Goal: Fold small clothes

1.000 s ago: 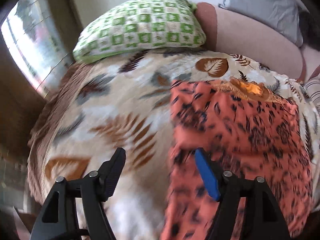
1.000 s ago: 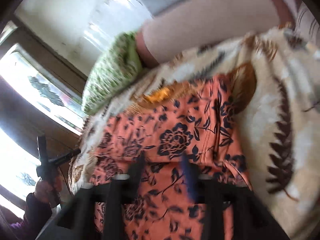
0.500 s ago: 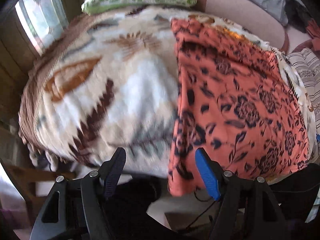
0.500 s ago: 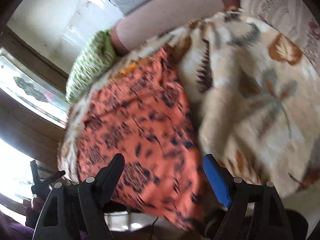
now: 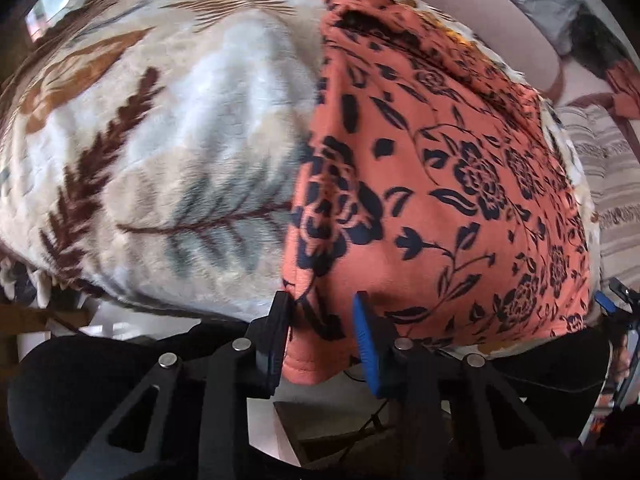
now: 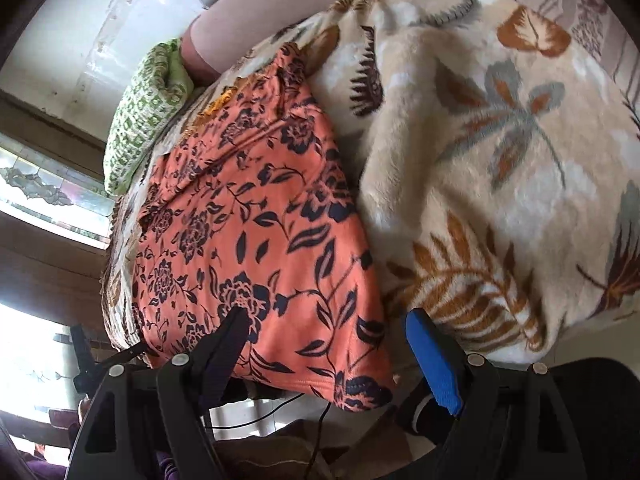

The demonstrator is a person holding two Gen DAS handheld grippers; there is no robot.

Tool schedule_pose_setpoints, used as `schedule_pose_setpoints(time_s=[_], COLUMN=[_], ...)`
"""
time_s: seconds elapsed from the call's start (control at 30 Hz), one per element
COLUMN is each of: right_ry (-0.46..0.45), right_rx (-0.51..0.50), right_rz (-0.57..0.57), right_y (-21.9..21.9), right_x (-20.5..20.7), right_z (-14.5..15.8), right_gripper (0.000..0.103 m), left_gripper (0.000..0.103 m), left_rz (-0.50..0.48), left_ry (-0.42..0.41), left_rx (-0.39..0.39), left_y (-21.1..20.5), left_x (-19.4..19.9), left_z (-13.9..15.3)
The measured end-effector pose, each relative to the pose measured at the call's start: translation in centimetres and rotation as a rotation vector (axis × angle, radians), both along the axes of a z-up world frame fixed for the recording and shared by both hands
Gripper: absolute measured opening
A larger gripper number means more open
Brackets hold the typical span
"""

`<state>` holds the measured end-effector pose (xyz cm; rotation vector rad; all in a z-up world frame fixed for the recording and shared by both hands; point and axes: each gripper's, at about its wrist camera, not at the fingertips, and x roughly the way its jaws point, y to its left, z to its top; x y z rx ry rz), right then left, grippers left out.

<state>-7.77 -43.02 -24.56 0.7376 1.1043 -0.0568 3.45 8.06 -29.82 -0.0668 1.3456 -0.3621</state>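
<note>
At the near hem of the orange floral garment [image 5: 420, 184], which lies spread flat on the leaf-print blanket [image 5: 168, 128] and hangs a little over the bed's edge, the left gripper [image 5: 320, 332] has narrowed its fingers from the wide spread of half a second ago and now brackets the left hem corner, though a gap remains and I cannot tell whether the cloth is pinched yet. The right gripper [image 6: 332, 344] straddles the opposite hem corner with fingers wide apart, having dropped back from over the cloth's middle a second ago. Both tools have pulled to the edge, which suggests the lifting of the hem for a first fold is about to start. Each points forward and slightly down along the bed. Beyond the garment's far end lies a green checked pillow [image 6: 148, 108].
</note>
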Motion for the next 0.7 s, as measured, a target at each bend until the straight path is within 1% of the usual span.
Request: schedule_pose_setpoints(time_s=[0.07,0.13,0.23,0.33,0.37,0.47,0.57,0.63,0.7], right_ry=[0.002,0.011,0.029,0.038,0.045,0.074,0.083,0.095,0.115], right_rx=[0.015,0.022,0.037,0.065,0.070,0.078,0.083,0.070,0.041], right_rz=[-0.007,-0.016,-0.033,-0.063,-0.071,-0.079,-0.065,-0.047,-0.035], right_y=[-0.1,-0.3,-0.8,-1.3,-1.4,-1.3,-0.7,-0.1,0.6], right_x=[-0.2,-0.4,-0.8,-1.2,-1.3,-1.4,-1.0,-0.4,0.5], right_z=[-0.2,-0.4,-0.8,-1.2,-1.3,-2.0,-2.6,-3.3,-4.1], right_gripper=[0.083,0.083,0.083,0.083,0.083,0.083,0.083,0.083,0.081], left_gripper=[0.032,0.031,0.029,0.021,0.018,0.011,0.011,0.012,0.015], left_rz=[0.008,0.024,0.018,0.004,-0.007,-0.044,-0.068,-0.066,-0.042], left_ry=[0.004,0.018,0.028,0.023,0.019,-0.002,-0.017,-0.007,0.016], left_rx=[0.013,-0.017,-0.031,-0.038,-0.040,-0.035,-0.044,-0.057,-0.085], left_y=[0.0,0.4,1.0,1.3,1.2,1.2,0.7,0.6,0.9], left_x=[0.2,0.5,0.8,0.8,0.7,0.8,0.6,0.8,1.2], left_z=[-0.4,-0.7,-0.9,-0.9,-1.0,-0.8,-0.6,-0.8,-1.0])
